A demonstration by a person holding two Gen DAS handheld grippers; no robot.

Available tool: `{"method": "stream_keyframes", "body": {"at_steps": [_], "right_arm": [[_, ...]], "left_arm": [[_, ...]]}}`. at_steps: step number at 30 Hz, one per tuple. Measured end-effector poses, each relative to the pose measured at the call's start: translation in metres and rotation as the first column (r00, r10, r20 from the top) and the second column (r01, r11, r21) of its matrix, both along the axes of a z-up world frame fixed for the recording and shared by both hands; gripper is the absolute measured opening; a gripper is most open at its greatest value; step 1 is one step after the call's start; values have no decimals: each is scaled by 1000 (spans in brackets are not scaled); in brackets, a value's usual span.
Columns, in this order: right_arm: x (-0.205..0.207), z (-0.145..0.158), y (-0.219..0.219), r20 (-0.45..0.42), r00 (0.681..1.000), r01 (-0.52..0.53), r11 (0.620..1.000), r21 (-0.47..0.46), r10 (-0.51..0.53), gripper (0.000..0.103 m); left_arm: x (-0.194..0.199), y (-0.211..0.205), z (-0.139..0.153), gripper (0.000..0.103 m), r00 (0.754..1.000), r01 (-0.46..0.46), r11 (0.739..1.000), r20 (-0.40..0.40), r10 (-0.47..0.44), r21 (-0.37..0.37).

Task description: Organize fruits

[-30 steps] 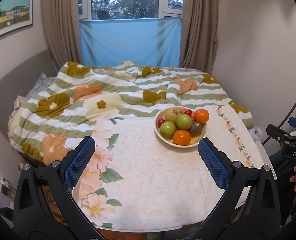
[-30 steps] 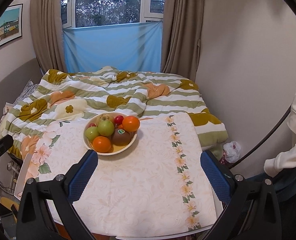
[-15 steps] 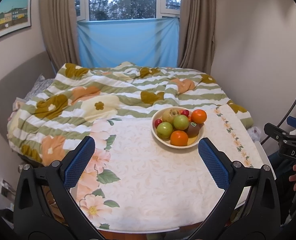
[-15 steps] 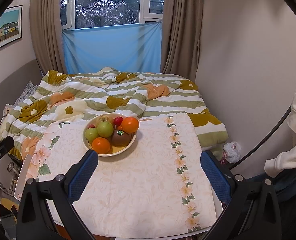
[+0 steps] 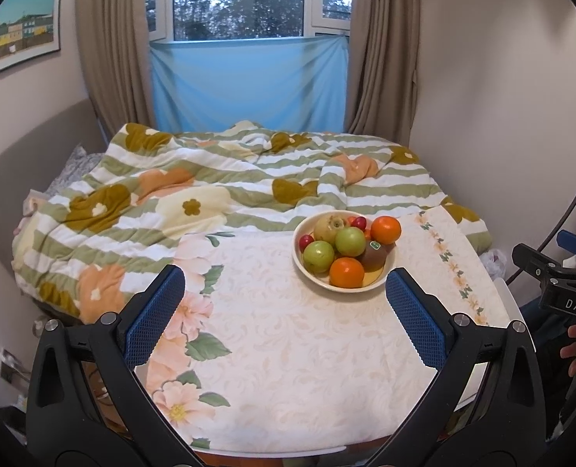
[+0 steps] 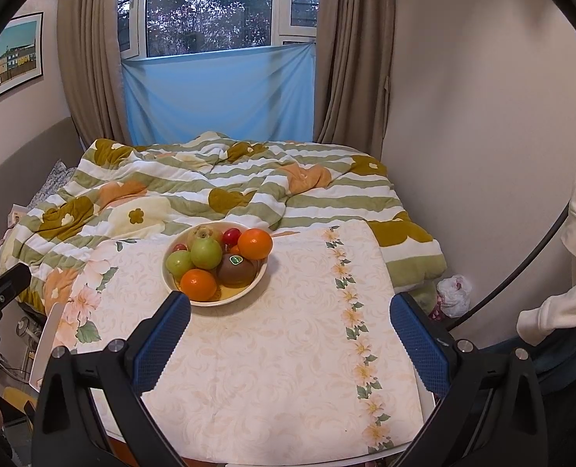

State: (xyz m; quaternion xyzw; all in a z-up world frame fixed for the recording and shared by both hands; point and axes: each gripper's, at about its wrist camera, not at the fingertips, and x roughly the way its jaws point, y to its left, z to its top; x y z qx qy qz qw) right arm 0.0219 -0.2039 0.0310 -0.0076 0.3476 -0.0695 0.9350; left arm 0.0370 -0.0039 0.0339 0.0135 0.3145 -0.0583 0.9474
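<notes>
All fruit — oranges, green apples, kiwi etc. — sits piled in the cream round bowl [image 6: 215, 268] near the tabletop's [image 6: 288, 350] far edge; fits done or unsorted. Left gripper [image 5: 284, 307] and right gripper [image 6: 288, 323] both gape wide, holding nothing.

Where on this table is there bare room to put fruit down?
Bare tablecloth lies between the bowl and the near edge, and right of the bowl past the flower border. Crowded: the bowl itself, piled with fruit.
</notes>
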Motion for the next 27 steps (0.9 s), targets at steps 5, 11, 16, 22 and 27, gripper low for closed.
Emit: {"method": "stream_keyframes", "body": {"at_steps": [5,11,16,22,27], "right_arm": [[2,1,1,-1,1000,1,1000,0,-1,102],[4,3,0,-1,1000,4,1000,2,-4,102],[5,3,0,0,1000,4,1000,3,-4,102],[5,3,0,-3,1000,3,1000,5,-3,102],[11,0,-3,-15,1000,2,1000,11,-2,102]], "left_arm": [[2,1,0,103,1000,0,1000,-4,-1,-6],[5,3,-1,103,1000,-10,1000,-12,10,7],[6,1,-1,103,1000,-19,999,-2,19,29],[10,2,-3,103,1000,-19,999,-13,19,27],[15,2,-7,103,999,-25,999,-24,26,43]]}}
